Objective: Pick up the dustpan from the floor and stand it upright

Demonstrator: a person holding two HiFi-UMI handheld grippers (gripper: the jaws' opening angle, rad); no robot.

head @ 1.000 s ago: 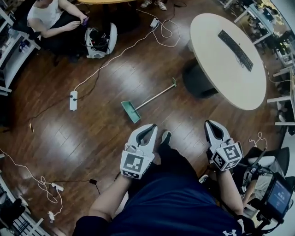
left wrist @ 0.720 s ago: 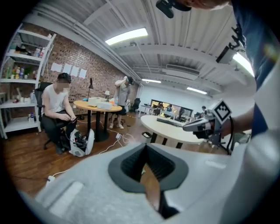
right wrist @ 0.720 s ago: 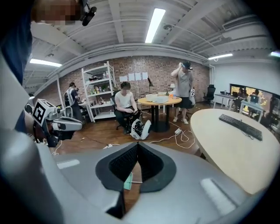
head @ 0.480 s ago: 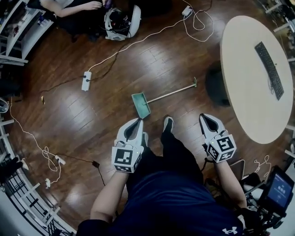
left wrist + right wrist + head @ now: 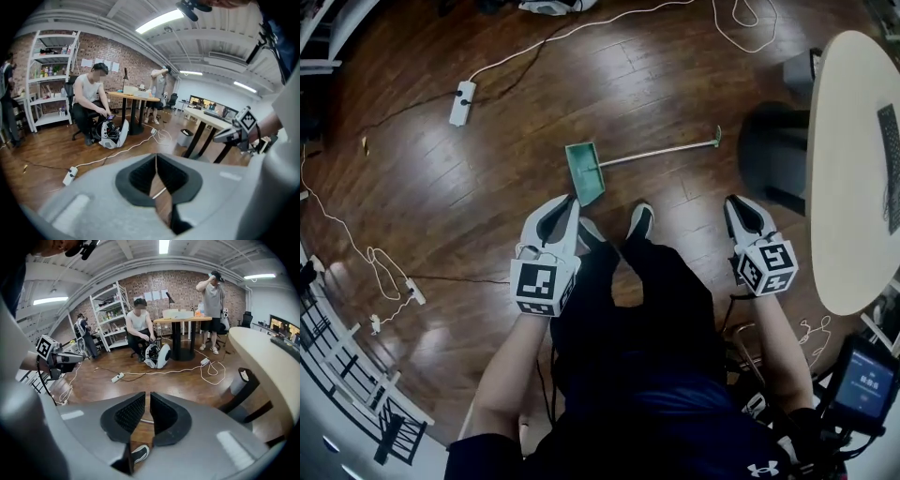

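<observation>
**Both grippers sink closer to the dustpan**

Since the earlier frame, the view has closed in on the floor (image 5: 441, 187) and both grippers sit nearer the green dustpan (image 5: 585, 172). It lies flat on the wood, its long handle running right toward the round desk (image 5: 853, 187). The left gripper (image 5: 567, 202) is clenched and empty, its tip just short of the pan. The right gripper (image 5: 733, 202), well apart from it, has just been opening to a narrow slit with nothing between its jaws.
</observation>
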